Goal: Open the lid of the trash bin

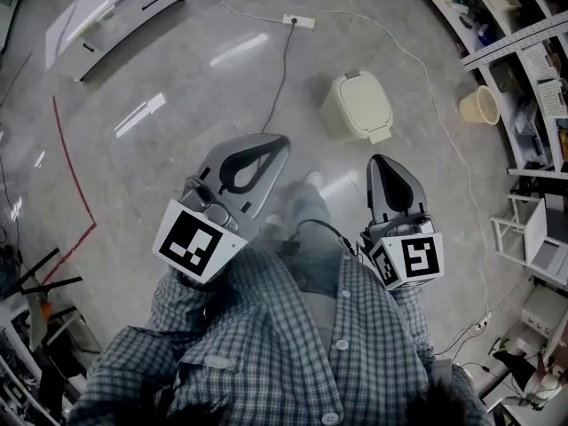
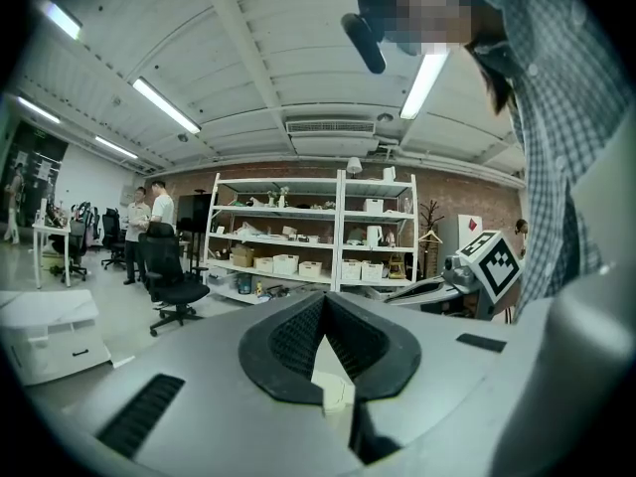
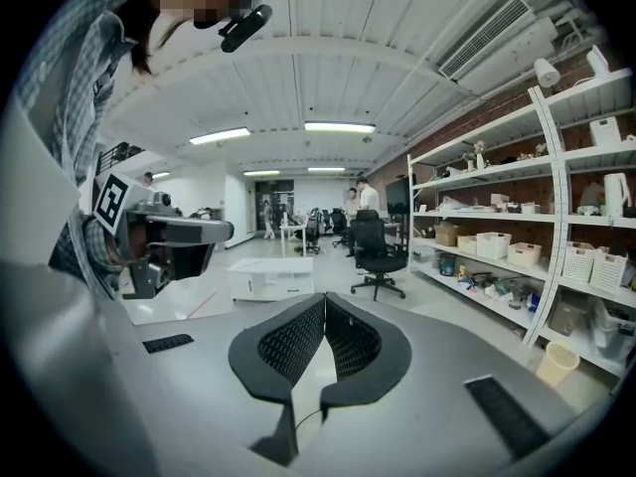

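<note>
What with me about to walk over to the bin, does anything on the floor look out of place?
A loose white cable trails across the floor beside the trash bin, a possible trip hazard. The bin stands upright, lid shut.

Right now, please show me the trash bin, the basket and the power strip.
Bin (image 1: 362,103), head view, middle of its lid.
Basket (image 1: 469,105), head view, its wall.
Power strip (image 1: 298,21), head view, its middle.

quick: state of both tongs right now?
Left tongs: closed, holding nothing.
Right tongs: closed, holding nothing.
</note>
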The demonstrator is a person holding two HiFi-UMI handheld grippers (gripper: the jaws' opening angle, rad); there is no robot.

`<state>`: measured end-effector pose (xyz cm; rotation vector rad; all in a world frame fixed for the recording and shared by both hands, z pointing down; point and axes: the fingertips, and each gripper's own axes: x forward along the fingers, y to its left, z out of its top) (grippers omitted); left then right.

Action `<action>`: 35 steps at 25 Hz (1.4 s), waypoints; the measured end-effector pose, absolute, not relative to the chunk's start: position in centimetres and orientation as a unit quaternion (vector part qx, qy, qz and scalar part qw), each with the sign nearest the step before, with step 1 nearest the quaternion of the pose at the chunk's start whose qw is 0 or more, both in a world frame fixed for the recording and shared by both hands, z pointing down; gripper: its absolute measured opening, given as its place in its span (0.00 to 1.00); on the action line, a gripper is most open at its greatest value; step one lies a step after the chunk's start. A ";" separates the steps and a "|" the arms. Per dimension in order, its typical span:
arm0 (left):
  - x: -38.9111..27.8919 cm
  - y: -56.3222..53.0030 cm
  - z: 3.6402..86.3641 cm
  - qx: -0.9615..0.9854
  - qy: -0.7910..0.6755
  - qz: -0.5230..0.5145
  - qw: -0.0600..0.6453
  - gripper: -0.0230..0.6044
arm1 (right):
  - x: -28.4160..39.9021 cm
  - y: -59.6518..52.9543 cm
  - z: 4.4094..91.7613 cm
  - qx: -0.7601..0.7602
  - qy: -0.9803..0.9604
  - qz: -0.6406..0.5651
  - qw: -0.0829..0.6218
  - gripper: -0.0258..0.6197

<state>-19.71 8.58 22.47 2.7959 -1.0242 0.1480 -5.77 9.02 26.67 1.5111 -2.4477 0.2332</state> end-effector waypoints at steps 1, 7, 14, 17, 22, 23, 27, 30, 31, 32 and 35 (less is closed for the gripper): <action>-19.4 8.0 22.5 0.934 -0.344 0.051 0.082 0.04 | -5.4 8.3 26.7 0.519 -0.841 0.081 0.128 0.07; -16.6 4.8 22.9 0.931 -0.348 0.061 0.090 0.04 | -2.4 4.7 26.9 0.515 -0.843 0.085 0.131 0.07; -13.5 0.9 22.2 0.928 -0.359 0.059 0.085 0.04 | 0.9 0.6 26.6 0.510 -0.846 0.085 0.129 0.07; -12.6 -0.4 21.8 0.925 -0.366 0.058 0.078 0.04 | 2.0 -1.1 26.2 0.508 -0.849 0.078 0.124 0.07; -11.0 -2.7 21.0 0.923 -0.377 0.049 0.063 0.04 | 3.9 -3.4 25.5 0.505 -0.853 0.062 0.116 0.07; -10.7 -3.1 20.9 0.922 -0.379 0.049 0.060 0.04 | 4.2 -3.7 25.4 0.505 -0.854 0.060 0.115 0.07; -9.6 -4.5 20.2 0.922 -0.384 0.043 0.041 0.04 | 5.9 -5.2 25.2 0.509 -0.852 0.057 0.109 0.07; -8.9 -5.1 19.4 0.924 -0.381 0.024 0.027 0.04 | 6.6 -5.7 25.8 0.511 -0.850 0.065 0.108 0.07; -8.9 -5.3 19.4 0.923 -0.382 0.025 0.026 0.04 | 6.7 -5.8 26.0 0.511 -0.850 0.067 0.107 0.07; -9.0 -5.5 19.6 0.922 -0.385 0.035 0.030 0.04 | 6.7 -5.9 26.1 0.511 -0.850 0.069 0.107 0.07; -9.0 -5.9 19.9 0.919 -0.390 0.051 0.034 0.04 | 6.9 -6.0 26.3 0.509 -0.852 0.071 0.104 0.07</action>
